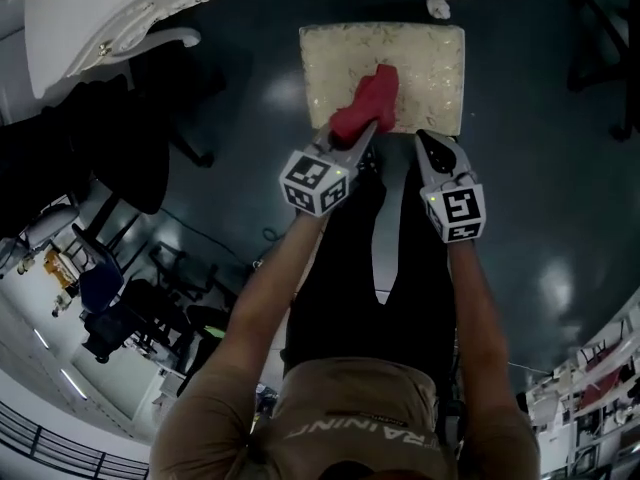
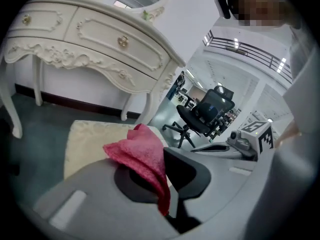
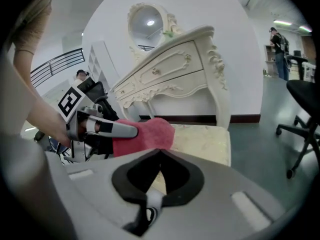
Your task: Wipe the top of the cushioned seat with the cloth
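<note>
left gripper (image 1: 360, 138), cloth (image 1: 366, 102) — seat (image 1: 432, 66), dark floor (image 1: 545, 178)

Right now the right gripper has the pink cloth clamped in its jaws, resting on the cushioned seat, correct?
Not quite: it is the left gripper that has it. The left gripper view shows the pink cloth clamped in its jaws, resting on the cushioned seat. The right gripper has its jaws shut on nothing.
</note>
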The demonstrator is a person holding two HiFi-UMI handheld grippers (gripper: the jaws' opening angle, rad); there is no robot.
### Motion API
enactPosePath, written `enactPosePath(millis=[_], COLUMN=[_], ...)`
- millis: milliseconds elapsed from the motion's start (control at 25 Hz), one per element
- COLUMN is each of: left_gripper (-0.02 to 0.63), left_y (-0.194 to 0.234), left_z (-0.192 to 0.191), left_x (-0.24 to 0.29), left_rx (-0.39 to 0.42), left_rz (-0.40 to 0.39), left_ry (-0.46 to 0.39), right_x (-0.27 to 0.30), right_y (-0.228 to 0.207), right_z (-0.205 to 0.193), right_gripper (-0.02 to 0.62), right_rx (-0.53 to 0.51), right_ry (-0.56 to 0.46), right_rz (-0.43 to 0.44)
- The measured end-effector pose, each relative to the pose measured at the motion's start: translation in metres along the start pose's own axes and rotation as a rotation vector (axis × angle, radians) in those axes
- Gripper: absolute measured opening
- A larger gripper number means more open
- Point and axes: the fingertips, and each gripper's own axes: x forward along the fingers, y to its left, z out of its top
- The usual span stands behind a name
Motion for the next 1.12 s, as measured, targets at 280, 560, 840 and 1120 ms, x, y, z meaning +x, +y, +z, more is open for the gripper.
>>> enactPosePath(millis=[280, 560, 840, 1120], left_gripper=[0.038, 0.038, 0.038, 0.038], left_y=[0.091, 0.161, 0.162, 0.155], left_z=[-0.011, -0.024, -0.053, -0.089], left_x=[-0.09, -0.153, -0.15, -0.107], left_rx=[-0.035, -0.072, -0.028, 0.041], left_rz=[0.163, 0.284, 0.267, 0.228], left_ry=[-0.052, -0.072, -0.019, 0.058], right_x=[0.048, 0.074, 0.083, 0.086], right_y=[0.073, 0.109, 0.125, 0.124], right_z=[0.015, 0.018, 0.008, 0.0], right_gripper=[0.002, 0.002, 0.002, 0.002], right_rx=[-0.064, -0.099, -0.106, -0.096], right_ry=[0.018, 0.047, 0.071, 0.071], right_rz=[0.074, 0.091, 0.09, 0.075])
